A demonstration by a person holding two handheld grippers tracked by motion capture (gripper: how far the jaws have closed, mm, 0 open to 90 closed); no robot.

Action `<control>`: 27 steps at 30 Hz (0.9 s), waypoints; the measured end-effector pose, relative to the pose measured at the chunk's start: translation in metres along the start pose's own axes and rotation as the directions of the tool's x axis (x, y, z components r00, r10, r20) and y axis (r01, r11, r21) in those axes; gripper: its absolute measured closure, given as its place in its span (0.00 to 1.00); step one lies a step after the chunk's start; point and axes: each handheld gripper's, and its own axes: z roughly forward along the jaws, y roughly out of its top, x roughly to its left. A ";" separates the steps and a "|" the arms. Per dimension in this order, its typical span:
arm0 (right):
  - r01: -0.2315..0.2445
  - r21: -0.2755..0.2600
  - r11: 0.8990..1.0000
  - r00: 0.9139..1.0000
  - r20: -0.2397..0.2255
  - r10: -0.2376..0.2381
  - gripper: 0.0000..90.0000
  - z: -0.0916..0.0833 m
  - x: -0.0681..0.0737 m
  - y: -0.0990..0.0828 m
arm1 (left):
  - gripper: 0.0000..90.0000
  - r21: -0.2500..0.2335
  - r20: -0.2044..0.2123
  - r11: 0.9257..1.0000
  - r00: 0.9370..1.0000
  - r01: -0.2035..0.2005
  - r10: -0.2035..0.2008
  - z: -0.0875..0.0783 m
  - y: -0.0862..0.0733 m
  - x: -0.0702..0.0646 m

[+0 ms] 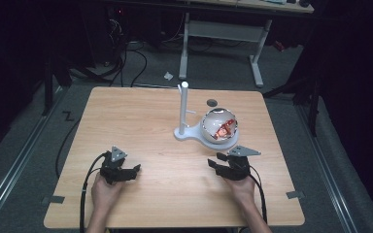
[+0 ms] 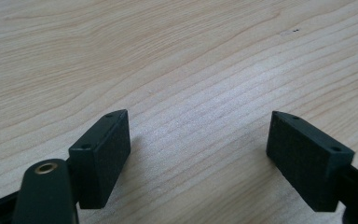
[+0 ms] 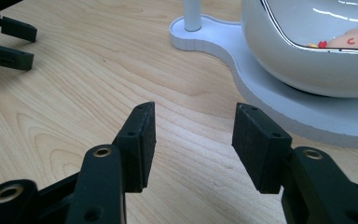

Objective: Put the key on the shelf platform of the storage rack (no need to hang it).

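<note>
Left gripper [image 1: 135, 169] lower left: jaws apart, empty | right gripper [image 1: 213, 163] lower right: jaws apart, empty | white bowl [image 1: 218, 124] on stand [image 1: 183, 132], centre right.

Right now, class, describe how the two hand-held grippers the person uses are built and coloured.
Both the left hand-held gripper and right hand-held gripper are black, with flat rectangular pads, brass-ringed screw holes, a grey three-cornered top plate and a trailing black cable. The forearms are bare.
</note>
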 end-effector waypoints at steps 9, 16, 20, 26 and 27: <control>-0.016 0.023 1.000 1.000 0.025 0.016 0.55 0.007 -0.006 -0.007 | 0.24 -0.001 0.000 1.000 1.000 0.000 0.000 0.000 0.000 0.000; -0.020 0.042 0.999 0.999 0.045 0.018 0.55 0.012 -0.012 -0.012 | 0.24 -0.001 -0.001 1.000 1.000 0.001 -0.001 0.000 0.000 0.000; -0.012 0.070 0.997 0.998 0.069 0.007 0.55 0.017 -0.014 -0.015 | 0.24 -0.001 -0.001 1.000 1.000 0.001 -0.001 0.000 0.000 0.000; -0.001 0.091 0.996 0.994 0.108 -0.008 0.55 0.020 -0.018 -0.018 | 0.24 -0.001 -0.001 1.000 1.000 0.001 -0.001 0.000 0.000 0.000; 0.003 0.094 0.996 0.993 0.117 -0.014 0.55 0.020 -0.019 -0.018 | 0.24 -0.001 -0.001 1.000 1.000 0.001 -0.001 0.000 0.000 0.000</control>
